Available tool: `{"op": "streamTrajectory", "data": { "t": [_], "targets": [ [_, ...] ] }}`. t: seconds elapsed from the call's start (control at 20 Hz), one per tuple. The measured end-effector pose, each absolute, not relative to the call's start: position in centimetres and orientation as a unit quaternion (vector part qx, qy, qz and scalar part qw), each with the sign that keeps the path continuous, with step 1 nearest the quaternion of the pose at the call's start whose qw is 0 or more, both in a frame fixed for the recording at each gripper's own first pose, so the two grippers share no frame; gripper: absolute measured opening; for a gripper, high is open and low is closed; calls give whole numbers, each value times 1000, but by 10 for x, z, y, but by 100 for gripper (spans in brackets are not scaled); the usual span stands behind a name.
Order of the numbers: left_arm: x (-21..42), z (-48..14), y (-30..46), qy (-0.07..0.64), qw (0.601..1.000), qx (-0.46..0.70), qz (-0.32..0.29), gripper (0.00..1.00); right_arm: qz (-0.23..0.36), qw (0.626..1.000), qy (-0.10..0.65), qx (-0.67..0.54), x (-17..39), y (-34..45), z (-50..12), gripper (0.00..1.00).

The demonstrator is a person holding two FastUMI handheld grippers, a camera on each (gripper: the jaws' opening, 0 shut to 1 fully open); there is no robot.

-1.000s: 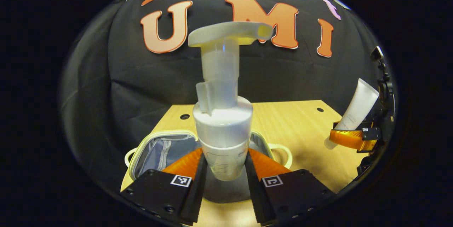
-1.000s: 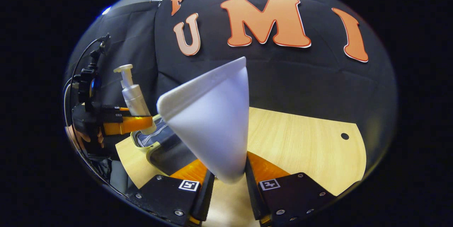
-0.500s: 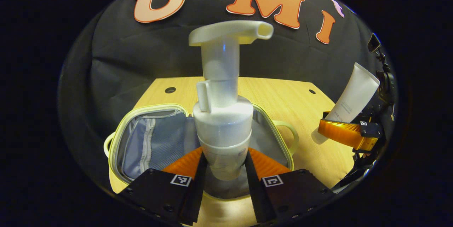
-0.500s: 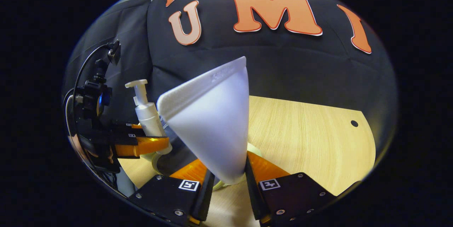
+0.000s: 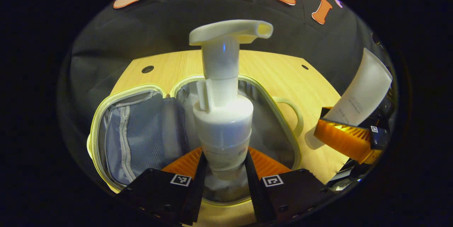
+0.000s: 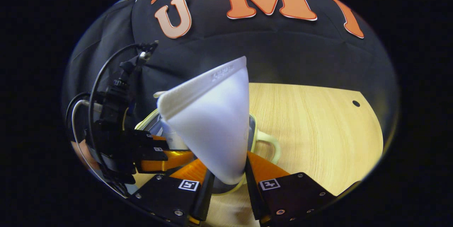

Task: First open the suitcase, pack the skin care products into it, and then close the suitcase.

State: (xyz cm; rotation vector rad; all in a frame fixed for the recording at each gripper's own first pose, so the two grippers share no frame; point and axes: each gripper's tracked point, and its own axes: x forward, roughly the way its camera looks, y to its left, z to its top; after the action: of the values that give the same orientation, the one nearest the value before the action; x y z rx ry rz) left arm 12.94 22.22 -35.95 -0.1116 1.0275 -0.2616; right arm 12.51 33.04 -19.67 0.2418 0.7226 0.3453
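My left gripper (image 5: 223, 165) is shut on a white pump bottle (image 5: 223, 114), held upright just above the open suitcase (image 5: 106, 121). The suitcase lies flat on the wooden table (image 5: 269, 68), its grey mesh-lined lid to the left and the main compartment (image 5: 272, 131) under the bottle. My right gripper (image 6: 226, 181) is shut on a white squeeze tube (image 6: 212, 124), crimped end up. In the left gripper view that tube (image 5: 361, 92) hangs at the right, beside the suitcase's pale handle (image 5: 292, 114). In the right gripper view the left gripper (image 6: 166, 158) sits low at the left, over the suitcase rim (image 6: 145, 122).
The light wooden table (image 6: 318, 124) stretches to the right of the suitcase, with small round holes (image 6: 356, 103) near its far corners. A black cable (image 6: 106, 71) loops above the left gripper. The booth's black cloth wall closes off the back.
Both grippers have come down and in toward the suitcase. The pump bottle now hangs low over the main compartment, and the tube has moved closer to the suitcase's right side.
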Motion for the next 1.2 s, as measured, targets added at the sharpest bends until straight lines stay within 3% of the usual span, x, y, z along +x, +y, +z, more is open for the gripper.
{"op": "streamTrajectory", "data": {
  "t": [0.65, 0.7, 0.75, 0.9, 1.2],
  "targets": [
    [107, -413, 228, 643, 763, -51, -22, 58, 200, 885, 393, 150, 147, 329, -225, 48],
    [105, -414, 228, 645, 762, -57, -15, 58, 201, 884, 396, 149, 148, 328, -225, 53],
    [114, -416, 228, 633, 772, -56, -12, 58, 200, 884, 396, 149, 150, 326, -226, 48],
    [116, -407, 225, 623, 780, -59, -19, 61, 208, 877, 404, 152, 152, 328, -232, 47],
    [137, -367, 243, 536, 844, -26, -11, 70, 227, 866, 423, 143, 153, 347, -239, 48]
  ]
}}
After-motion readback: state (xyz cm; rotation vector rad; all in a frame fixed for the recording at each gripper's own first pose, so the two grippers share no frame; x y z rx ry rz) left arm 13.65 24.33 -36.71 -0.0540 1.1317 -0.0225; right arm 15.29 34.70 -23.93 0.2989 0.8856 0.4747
